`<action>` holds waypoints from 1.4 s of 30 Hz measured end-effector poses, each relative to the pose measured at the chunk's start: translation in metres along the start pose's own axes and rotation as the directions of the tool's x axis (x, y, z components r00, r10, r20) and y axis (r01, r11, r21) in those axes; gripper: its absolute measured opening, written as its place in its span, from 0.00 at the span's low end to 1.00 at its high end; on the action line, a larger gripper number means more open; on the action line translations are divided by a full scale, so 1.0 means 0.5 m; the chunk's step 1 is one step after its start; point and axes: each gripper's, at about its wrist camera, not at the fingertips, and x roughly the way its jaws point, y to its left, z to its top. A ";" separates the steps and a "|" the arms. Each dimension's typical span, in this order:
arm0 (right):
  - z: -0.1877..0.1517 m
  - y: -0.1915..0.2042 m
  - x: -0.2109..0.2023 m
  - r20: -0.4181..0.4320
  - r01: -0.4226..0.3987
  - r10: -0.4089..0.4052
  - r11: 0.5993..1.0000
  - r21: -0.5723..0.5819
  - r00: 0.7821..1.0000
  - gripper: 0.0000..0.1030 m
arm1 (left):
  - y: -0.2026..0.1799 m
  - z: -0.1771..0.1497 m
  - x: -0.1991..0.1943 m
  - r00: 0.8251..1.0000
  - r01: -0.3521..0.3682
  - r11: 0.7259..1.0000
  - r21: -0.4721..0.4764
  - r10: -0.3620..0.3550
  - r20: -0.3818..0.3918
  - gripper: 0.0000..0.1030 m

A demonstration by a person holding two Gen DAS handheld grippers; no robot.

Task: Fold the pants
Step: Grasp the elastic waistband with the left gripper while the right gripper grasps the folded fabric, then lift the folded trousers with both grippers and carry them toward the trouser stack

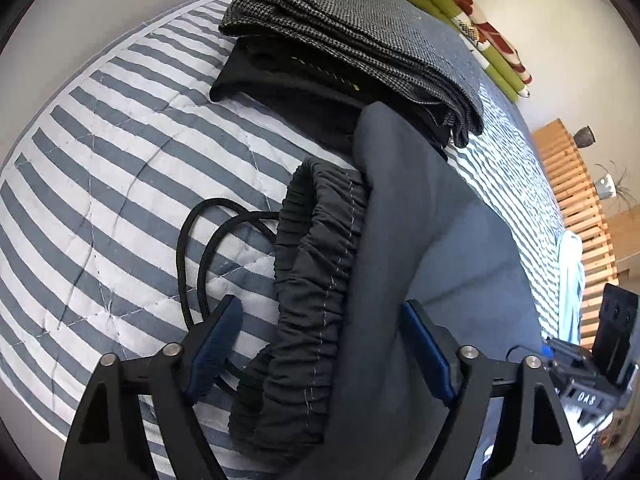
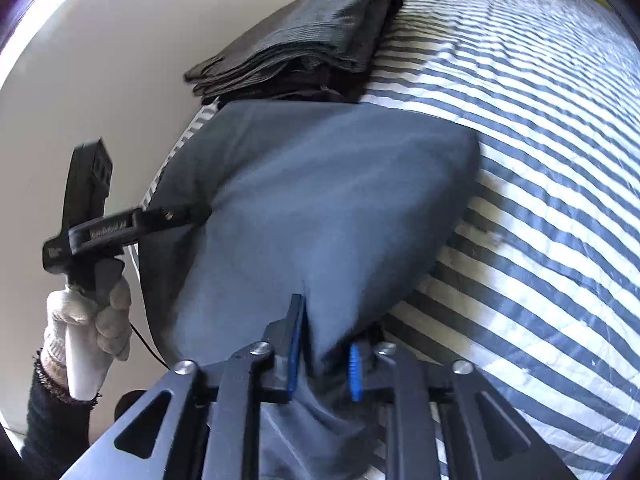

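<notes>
Closest to us, our right gripper [image 2: 324, 344] has its blue-padded fingers pinched tight on a bunched corner of the dark blue-grey smooth-fabric pants [image 2: 320, 200], lifting a folded panel off the blue-and-white striped quilted bed [image 2: 540, 200]. Our left gripper [image 1: 320, 340] stands wide open, holding nothing, straddling the gathered black elastic waistband [image 1: 316, 280] and its looped black drawstring [image 1: 200, 248]. We judge the fold partly made, still needing laying flat and squaring. Farther back waits a stack of folded grey woven and black garments [image 1: 352, 40].
</notes>
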 end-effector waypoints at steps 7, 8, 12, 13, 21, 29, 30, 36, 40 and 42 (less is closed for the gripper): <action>-0.014 -0.046 0.042 -0.043 -0.054 0.058 0.995 0.085 0.997 0.41 | 0.010 -0.030 -0.025 0.999 0.045 0.999 0.010 -0.045 0.011 0.40; -0.014 -0.035 0.056 -0.051 -0.073 0.077 0.995 0.074 0.996 0.25 | 0.006 -0.046 -0.021 0.999 0.050 0.999 0.006 -0.050 0.017 0.38; -0.012 0.013 0.067 -0.028 -0.031 0.031 0.999 0.018 0.999 0.09 | 0.005 -0.068 -0.048 0.995 0.087 0.996 -0.016 -0.086 0.048 0.27; -0.013 0.021 0.056 -0.006 -0.027 0.027 1.000 0.005 1.000 0.09 | -0.011 -0.059 -0.036 0.993 0.103 0.995 -0.020 -0.101 0.055 0.25; -0.023 0.035 -0.053 0.079 0.032 -0.028 0.999 -0.042 0.996 0.07 | -0.081 -0.084 -0.070 0.987 0.146 0.989 0.009 -0.146 0.069 0.20; -0.017 0.069 -0.166 0.163 0.113 -0.092 0.985 -0.127 0.982 0.07 | -0.137 -0.095 -0.180 0.970 0.199 0.978 0.068 -0.207 0.125 0.20; -0.008 0.080 -0.182 0.181 0.121 -0.095 0.982 -0.141 0.979 0.07 | -0.141 -0.089 -0.199 0.966 0.209 0.975 0.070 -0.217 0.141 0.20; 0.078 0.149 -0.259 0.297 0.180 -0.112 0.960 -0.214 0.948 0.07 | -0.178 0.008 -0.298 0.940 0.219 0.971 0.100 -0.237 0.244 0.20; 0.182 0.204 -0.281 0.387 0.230 -0.117 0.938 -0.259 0.915 0.07 | -0.201 0.101 -0.364 0.925 0.164 0.978 0.131 -0.199 0.324 0.20; 0.239 0.223 -0.274 0.415 0.246 -0.121 0.933 -0.263 0.902 0.07 | -0.200 0.158 -0.391 0.913 0.145 0.980 0.138 -0.186 0.363 0.20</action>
